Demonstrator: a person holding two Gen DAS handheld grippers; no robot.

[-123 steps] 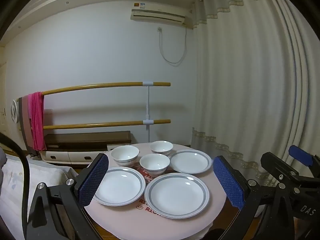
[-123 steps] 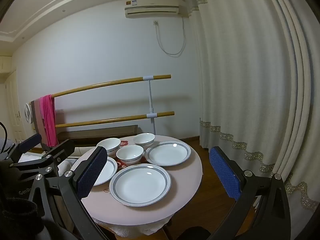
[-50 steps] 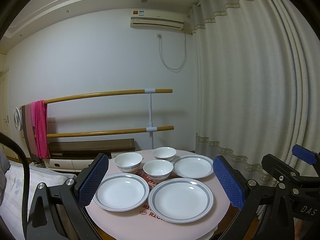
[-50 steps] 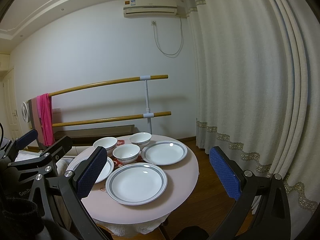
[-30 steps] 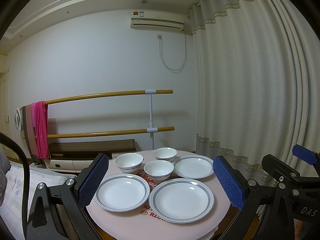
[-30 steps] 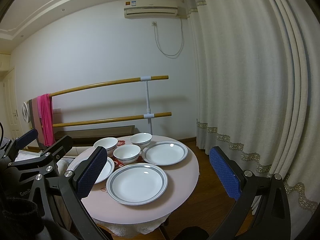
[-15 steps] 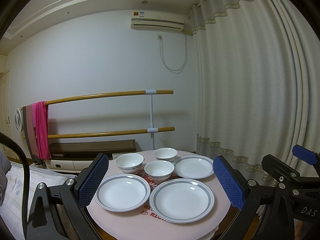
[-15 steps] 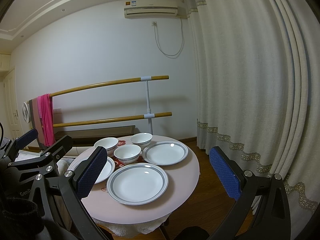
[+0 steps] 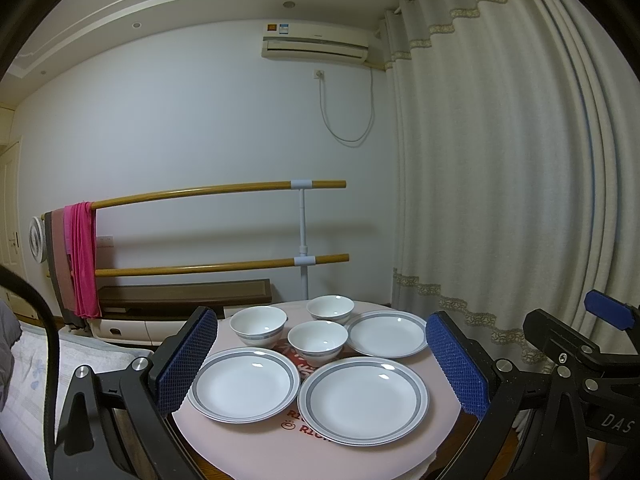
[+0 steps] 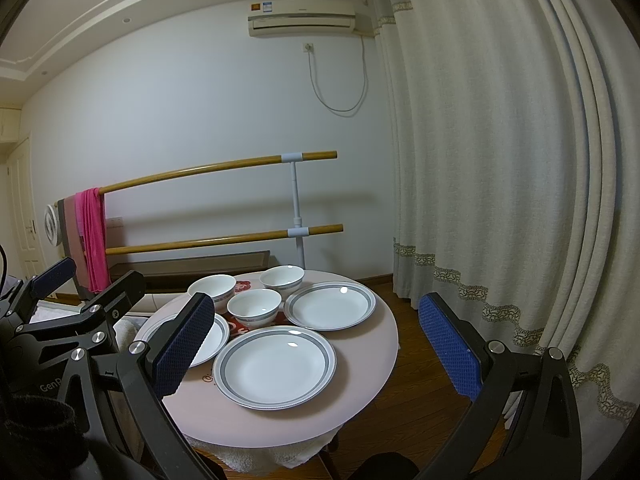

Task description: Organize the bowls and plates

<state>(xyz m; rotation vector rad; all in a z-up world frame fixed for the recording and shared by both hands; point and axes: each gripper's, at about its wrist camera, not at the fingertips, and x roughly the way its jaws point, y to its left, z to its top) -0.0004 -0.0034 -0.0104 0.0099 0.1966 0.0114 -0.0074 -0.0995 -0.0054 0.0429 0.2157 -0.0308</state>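
Left wrist: left gripper [image 9: 320, 364] spread wide, empty, short of round table [image 9: 256, 440] bearing three plates [image 9: 363, 399] and three bowls [image 9: 317, 340]; "DAS" legible on right gripper [image 10: 316, 346], likewise agape. Red tabletop lettering partly hidden, unreadable.

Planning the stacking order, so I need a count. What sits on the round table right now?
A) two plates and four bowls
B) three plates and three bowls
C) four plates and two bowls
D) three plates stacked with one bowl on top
B: three plates lie flat and separate, and three bowls stand singly behind them on the round table.
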